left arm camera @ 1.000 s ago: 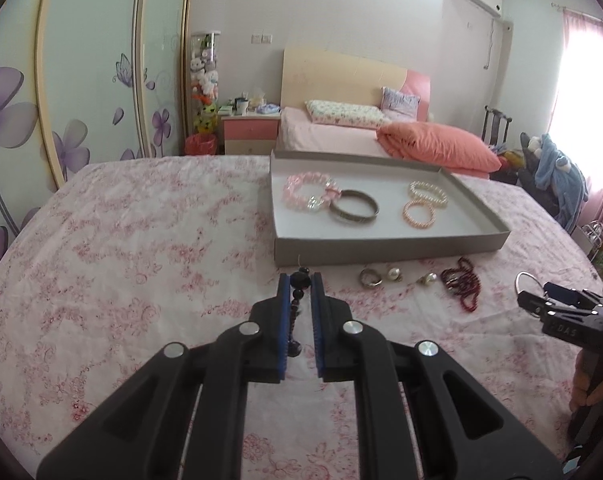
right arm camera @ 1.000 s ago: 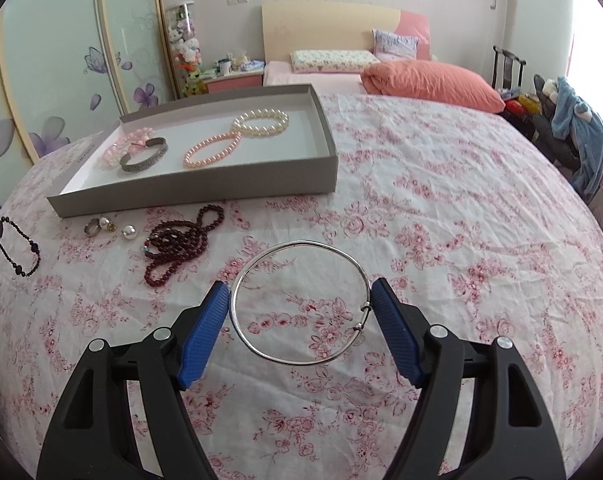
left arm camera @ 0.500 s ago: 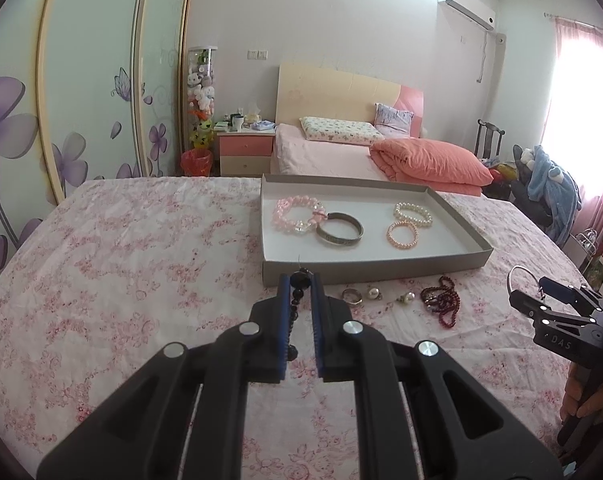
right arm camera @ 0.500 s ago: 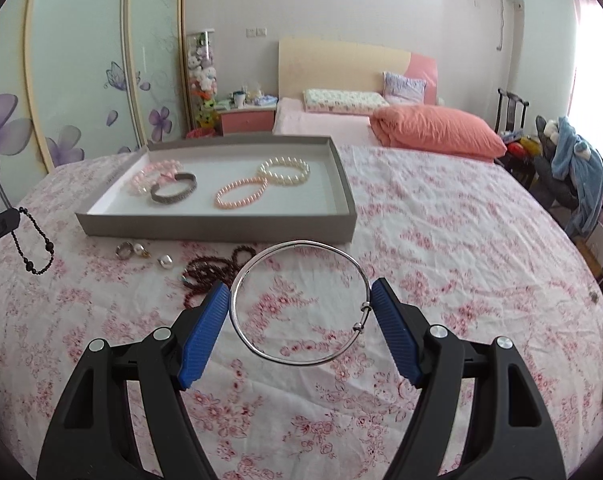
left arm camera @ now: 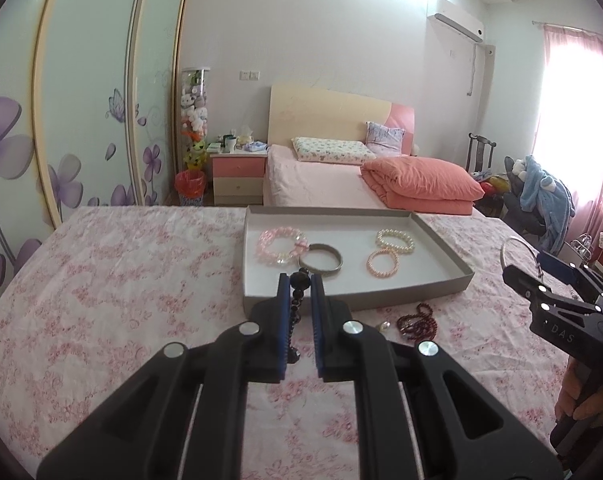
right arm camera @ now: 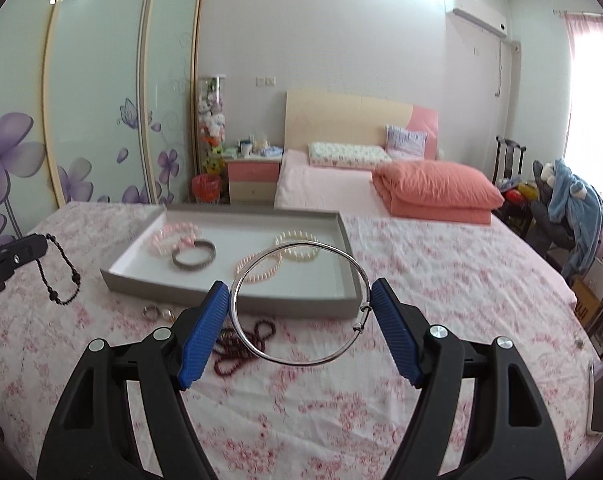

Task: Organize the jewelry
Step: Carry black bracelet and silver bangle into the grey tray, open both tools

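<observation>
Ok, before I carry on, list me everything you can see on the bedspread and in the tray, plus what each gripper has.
tray: 1, grey, on the bedspread
pink bead bracelet: 1, pale pink, tray, left part
metal bangle: 1, dull grey, tray, beside the pink one
pearl bracelet: 1, cream, tray, right part
peach bracelet: 1, peach, tray, in front of the cream one
red beads: 1 string, dark red, bedspread in front of the tray
rings: at least 2, silvery, bedspread, left of the red beads
bedspread: 1, pink floral
black bead chain: 1, black, hanging from the left gripper
silver hoop: 1, silver, between the right gripper's fingers
left gripper: shut on the chain
right gripper: shut on the hoop
</observation>
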A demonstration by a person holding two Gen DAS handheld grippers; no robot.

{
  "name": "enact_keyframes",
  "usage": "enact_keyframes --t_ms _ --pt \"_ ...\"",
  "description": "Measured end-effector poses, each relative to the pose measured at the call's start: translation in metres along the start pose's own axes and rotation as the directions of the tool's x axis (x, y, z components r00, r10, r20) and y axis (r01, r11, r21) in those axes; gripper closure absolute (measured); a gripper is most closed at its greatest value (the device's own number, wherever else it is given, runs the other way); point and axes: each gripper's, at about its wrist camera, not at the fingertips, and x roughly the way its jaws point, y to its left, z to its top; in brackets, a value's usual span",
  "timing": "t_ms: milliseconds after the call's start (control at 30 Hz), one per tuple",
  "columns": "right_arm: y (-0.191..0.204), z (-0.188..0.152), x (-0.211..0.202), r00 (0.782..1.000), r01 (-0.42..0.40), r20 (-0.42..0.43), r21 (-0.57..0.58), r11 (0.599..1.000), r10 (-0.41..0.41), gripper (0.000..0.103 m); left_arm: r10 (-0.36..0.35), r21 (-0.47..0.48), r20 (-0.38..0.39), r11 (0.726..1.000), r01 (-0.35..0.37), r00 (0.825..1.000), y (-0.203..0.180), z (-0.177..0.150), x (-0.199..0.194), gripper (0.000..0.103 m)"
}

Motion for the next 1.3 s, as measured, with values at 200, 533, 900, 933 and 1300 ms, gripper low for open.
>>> enact_keyframes --t_ms 200,533,900,933,1300 --pt "0.004 0.017 -0.002 0.998 0.002 0.061 -0.007 1.0 -0.001 0.03 -0.006 0.028 0.029 1.0 0.006 1.0 -0.011 0.013 0.001 0.092" --pt "0.007 0.032 0.002 0.993 -0.003 0.121 -0.01 1.0 0.004 0.03 0.002 0.044 0.045 0.999 -0.004 0.999 -0.018 0.031 0.016 0.092" --pt "0.002 0.048 0.03 0.99 -0.009 0.141 0.012 1.0 0.007 0.03 0.02 0.035 0.025 0.999 -0.021 0.999 -0.017 0.054 0.057 0.092" --pt "0.003 0.049 0.033 0.99 -0.009 0.142 0.012 1.0 0.007 0.03 0.021 0.035 0.024 0.999 -0.022 0.999 -0.018 0.056 0.061 0.092" --pt "-0.003 0.059 0.089 0.994 -0.028 0.109 0.036 0.999 0.024 0.03 0.018 0.036 -0.018 0.999 -0.017 1.0 -0.023 0.073 0.128 0.092"
